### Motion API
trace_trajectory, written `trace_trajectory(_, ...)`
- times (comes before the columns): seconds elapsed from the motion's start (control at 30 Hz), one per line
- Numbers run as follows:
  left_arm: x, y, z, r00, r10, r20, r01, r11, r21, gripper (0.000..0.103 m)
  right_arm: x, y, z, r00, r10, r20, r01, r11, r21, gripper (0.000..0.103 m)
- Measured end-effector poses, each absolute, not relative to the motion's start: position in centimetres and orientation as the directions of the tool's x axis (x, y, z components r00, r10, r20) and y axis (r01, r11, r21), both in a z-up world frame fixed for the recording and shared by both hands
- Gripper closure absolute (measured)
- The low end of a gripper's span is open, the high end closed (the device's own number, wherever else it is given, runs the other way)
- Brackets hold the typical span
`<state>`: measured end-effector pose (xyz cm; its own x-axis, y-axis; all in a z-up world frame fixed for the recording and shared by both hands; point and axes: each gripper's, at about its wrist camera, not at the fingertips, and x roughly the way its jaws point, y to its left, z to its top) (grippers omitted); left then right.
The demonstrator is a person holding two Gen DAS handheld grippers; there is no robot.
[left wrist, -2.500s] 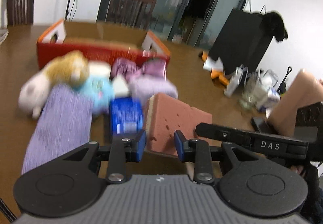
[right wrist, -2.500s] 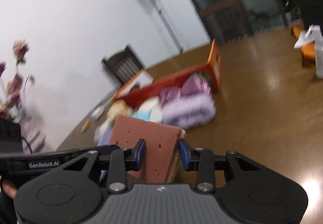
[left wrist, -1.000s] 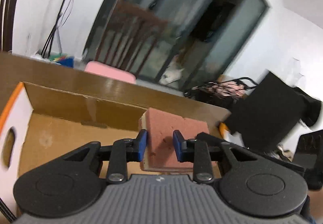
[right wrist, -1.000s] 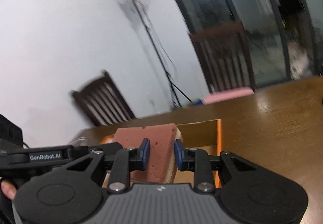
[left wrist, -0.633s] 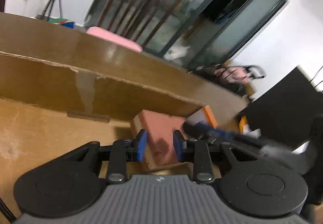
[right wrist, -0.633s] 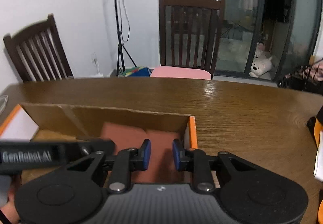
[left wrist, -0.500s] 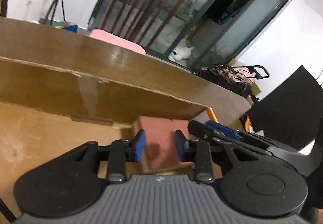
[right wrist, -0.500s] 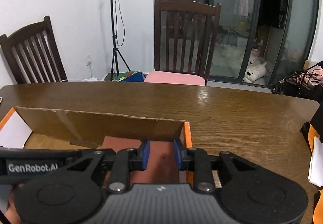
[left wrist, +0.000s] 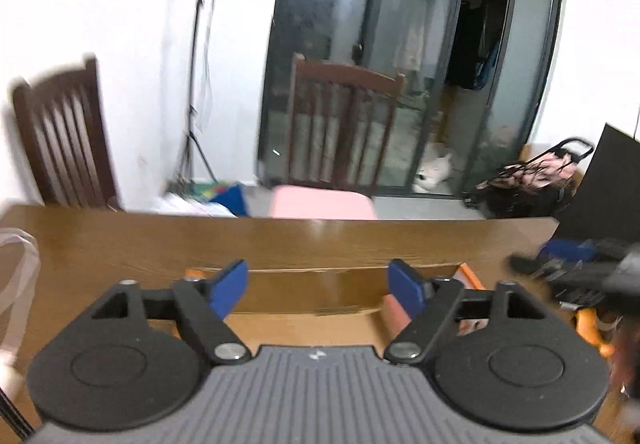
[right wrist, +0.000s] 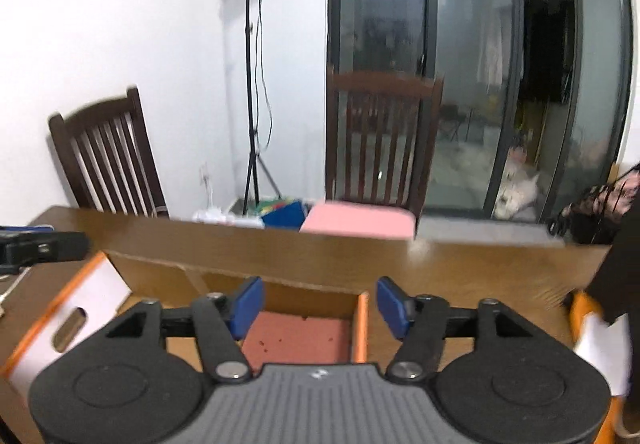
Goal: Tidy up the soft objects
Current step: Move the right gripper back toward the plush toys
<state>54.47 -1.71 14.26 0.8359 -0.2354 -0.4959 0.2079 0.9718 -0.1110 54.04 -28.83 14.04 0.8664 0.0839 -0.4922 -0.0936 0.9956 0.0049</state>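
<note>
Presently listed: brick-red sponge block (right wrist: 298,338), lying flat in the right end of the cardboard box (right wrist: 168,280) on the wooden table (right wrist: 480,268). Right gripper (right wrist: 320,302), jaws just spread wide, above the sponge, not touching. Left gripper (left wrist: 318,286), jaws likewise just parted wide, nothing between them. Pink-cushioned chair (right wrist: 360,222) behind the table.
</note>
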Motion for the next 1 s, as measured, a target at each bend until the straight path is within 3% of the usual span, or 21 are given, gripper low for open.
trace_trajectory(0.1,50.1,0.5,16.0,0.867,-0.209,-0.452,0.193,0.978,-0.081,0.008,50.2,-29.8,16.4,0.889,0.077,-0.452,-0.098,0.995,-0.021,0.025)
trace_trajectory(0.37,40.8,2.3,17.7,0.91,-0.125,-0.396,0.117,0.992,-0.045,0.007,41.6,-32.0,19.4,0.923,0.073,-0.377,-0.077,0.997,0.006,0.02)
trace_trajectory(0.63,26.8,1.7,14.8,0.962,-0.1,-0.254,0.108,0.994,0.016,0.001,29.7,-30.6,16.3,0.94,0.18,-0.288,-0.176,0.984,0.042,0.014)
trace_trajectory(0.8,18.9,0.9,12.0,0.98,-0.104,-0.172,0.114,0.992,0.047,0.0,22.4,-29.4,13.1,0.95,0.22,-0.224,-0.214,0.976,0.05,0.004)
trace_trajectory(0.9,15.9,1.6,10.1,0.974,-0.114,-0.194,0.117,0.993,0.005,0.0,18.6,-28.8,10.5,0.945,0.245,-0.215,-0.229,0.969,0.098,0.002)
trace_trajectory(1.0,14.6,1.9,8.0,0.951,-0.147,-0.272,0.152,0.988,-0.002,0.0,16.4,-27.6,7.6,0.92,0.294,-0.257,-0.266,0.954,0.14,0.002)
